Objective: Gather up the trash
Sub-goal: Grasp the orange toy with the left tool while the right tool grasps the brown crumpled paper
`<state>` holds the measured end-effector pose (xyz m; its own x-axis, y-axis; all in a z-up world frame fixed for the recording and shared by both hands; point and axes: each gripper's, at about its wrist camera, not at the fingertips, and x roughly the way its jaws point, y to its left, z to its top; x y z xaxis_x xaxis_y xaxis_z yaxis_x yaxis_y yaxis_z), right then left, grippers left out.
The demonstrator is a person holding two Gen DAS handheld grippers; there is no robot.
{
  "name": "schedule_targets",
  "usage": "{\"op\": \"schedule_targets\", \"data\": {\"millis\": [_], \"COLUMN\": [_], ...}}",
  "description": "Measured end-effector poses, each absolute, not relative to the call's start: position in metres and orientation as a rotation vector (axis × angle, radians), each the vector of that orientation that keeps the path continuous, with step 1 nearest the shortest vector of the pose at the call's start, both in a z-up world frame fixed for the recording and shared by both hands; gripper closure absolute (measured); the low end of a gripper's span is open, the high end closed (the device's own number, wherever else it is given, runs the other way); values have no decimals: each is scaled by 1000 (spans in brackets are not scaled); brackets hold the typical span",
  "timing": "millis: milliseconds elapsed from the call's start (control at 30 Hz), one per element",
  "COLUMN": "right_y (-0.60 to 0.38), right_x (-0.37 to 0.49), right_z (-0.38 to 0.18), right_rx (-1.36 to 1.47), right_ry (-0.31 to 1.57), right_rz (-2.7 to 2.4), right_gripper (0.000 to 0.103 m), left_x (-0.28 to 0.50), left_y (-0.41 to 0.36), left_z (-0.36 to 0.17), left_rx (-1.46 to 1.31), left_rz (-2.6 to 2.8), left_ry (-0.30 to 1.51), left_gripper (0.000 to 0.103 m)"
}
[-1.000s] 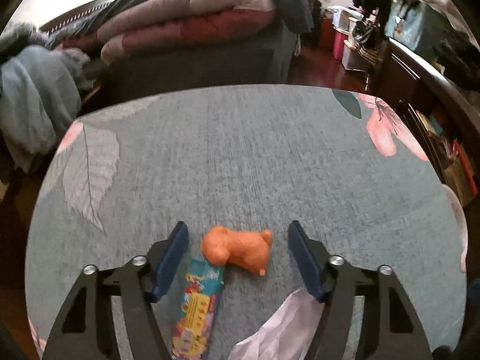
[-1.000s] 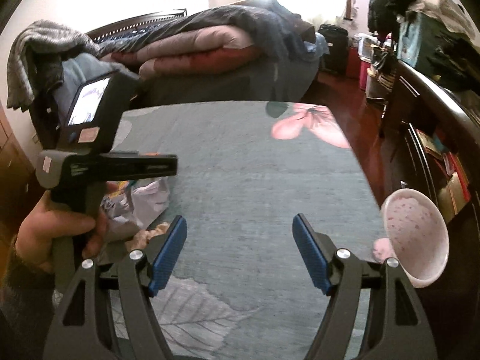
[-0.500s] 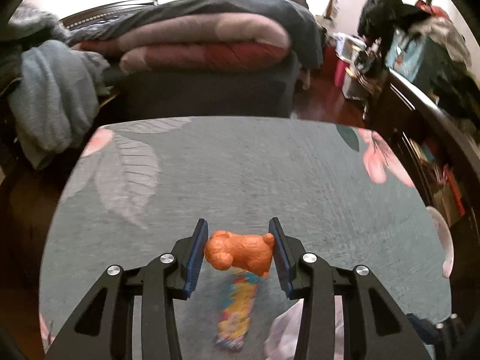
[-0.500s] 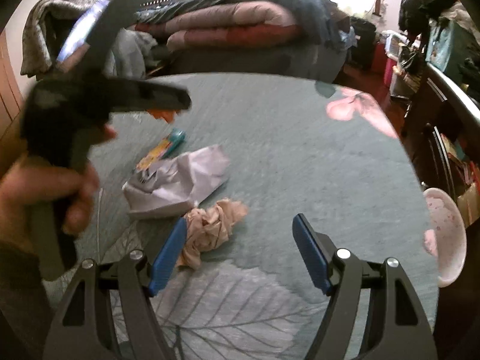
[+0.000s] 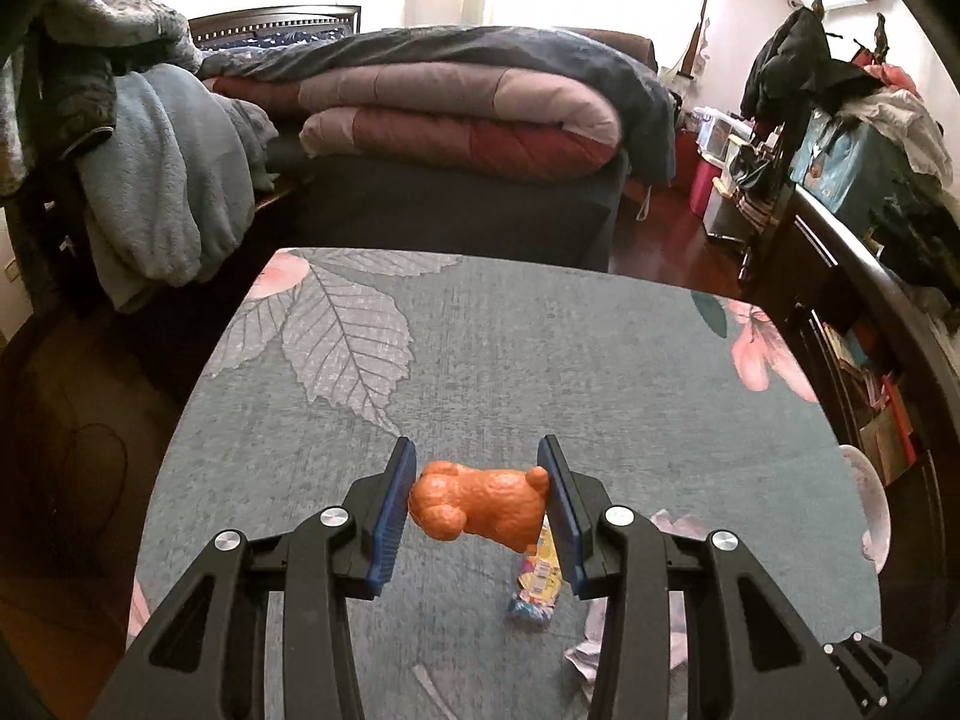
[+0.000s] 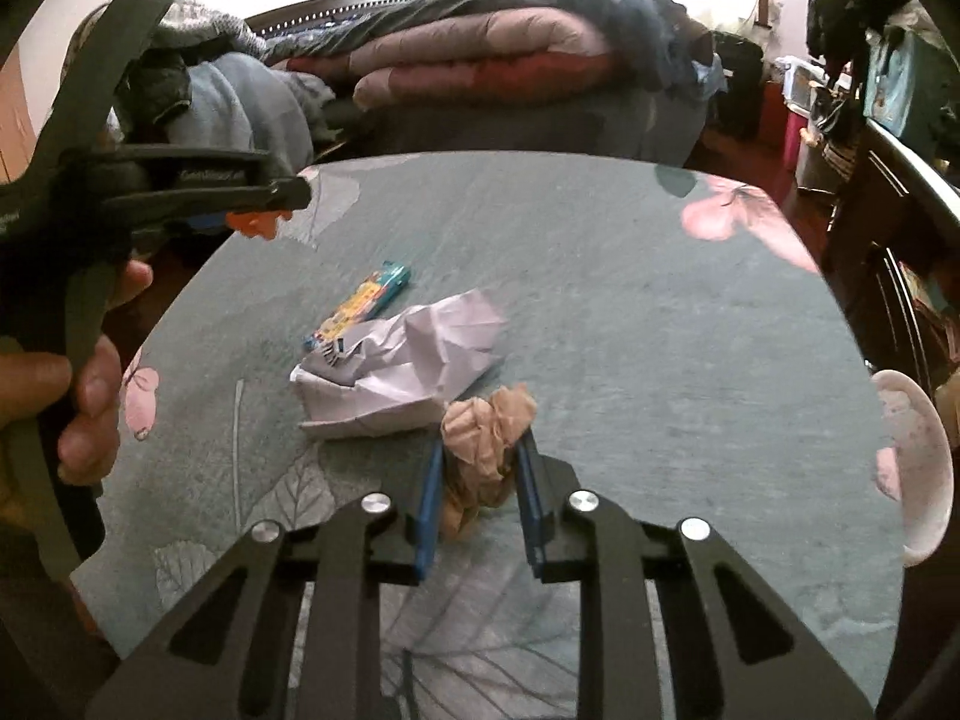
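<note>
My left gripper (image 5: 480, 480) is shut on an orange bear-shaped toy (image 5: 480, 504) and holds it above the table. In the right wrist view the left gripper (image 6: 264, 204) is at upper left with the orange toy (image 6: 258, 223) showing under its tip. My right gripper (image 6: 480, 468) is shut on a crumpled brown paper ball (image 6: 486, 438) on the table. A crumpled white paper (image 6: 402, 366) and a colourful candy wrapper (image 6: 363, 300) lie just beyond it. The wrapper (image 5: 537, 582) and white paper (image 5: 672, 624) also show below the toy in the left wrist view.
The table has a teal cloth (image 5: 540, 360) with leaf and flower prints. A pink-speckled bowl (image 6: 918, 456) hangs at the table's right edge. A bed with folded quilts (image 5: 456, 120) stands behind; dark furniture (image 5: 870, 312) lines the right side.
My left gripper closed on the orange toy and lifted it off the table. My right gripper moved left to the brown paper ball and closed on it.
</note>
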<state>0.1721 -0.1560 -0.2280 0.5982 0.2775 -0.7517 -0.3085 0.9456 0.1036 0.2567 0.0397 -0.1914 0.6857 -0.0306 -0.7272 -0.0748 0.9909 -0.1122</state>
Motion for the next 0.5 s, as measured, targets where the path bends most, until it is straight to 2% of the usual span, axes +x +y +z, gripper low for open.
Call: {"op": "schedule_targets", "data": {"millis": [500], "right_y": [-229], "right_x": [145], "right_z": [-198], "right_rx": [37], "right_ry": [773], "right_rz": [249], "right_gripper": [80], "left_x": [224], "left_y": [-11], "left_z": [-149], "left_rx": [-131], "left_rz": [-93], "left_ry": [735], "left_gripper": [61]}}
